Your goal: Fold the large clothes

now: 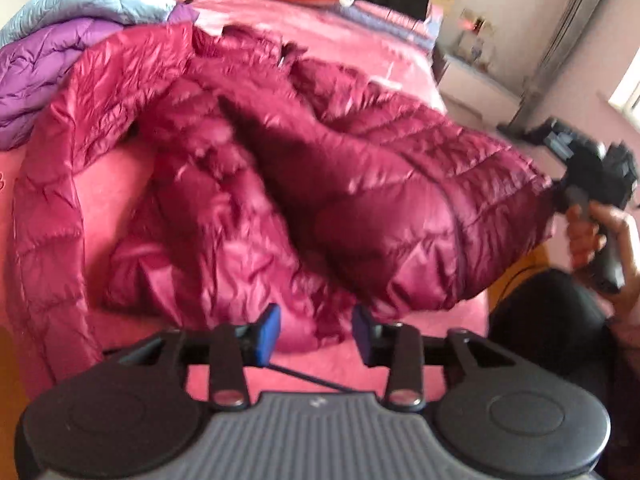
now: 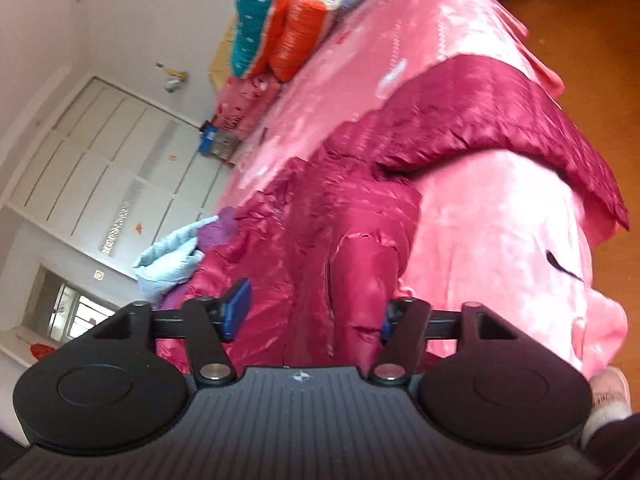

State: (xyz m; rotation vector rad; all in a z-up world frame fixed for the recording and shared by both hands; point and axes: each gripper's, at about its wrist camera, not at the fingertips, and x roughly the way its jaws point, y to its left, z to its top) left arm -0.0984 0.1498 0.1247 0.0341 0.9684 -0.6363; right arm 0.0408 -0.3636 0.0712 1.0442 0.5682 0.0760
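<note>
A shiny maroon puffer jacket [image 1: 304, 184] lies crumpled on the pink bed cover [image 1: 120, 184], one sleeve running down the left. My left gripper [image 1: 316, 332] hangs over the jacket's near hem with its blue pads [image 1: 267, 334] apart and nothing pinched. In the right wrist view the jacket [image 2: 360, 208] stretches away, and a raised fold of it stands between the wide jaws of my right gripper [image 2: 312, 320]; the left pad [image 2: 238, 314] is clear of the cloth. In the left wrist view the right gripper [image 1: 592, 184], held by a hand, sits at the jacket's right edge.
A purple jacket [image 1: 36, 76] and a light blue one [image 1: 88, 0] are heaped at the bed's far left. Orange and teal bedding packs [image 2: 280, 28] are stacked at the head of the bed. The wooden floor [image 2: 592, 40] borders the bed, and a slippered foot [image 2: 608, 396] stands nearby.
</note>
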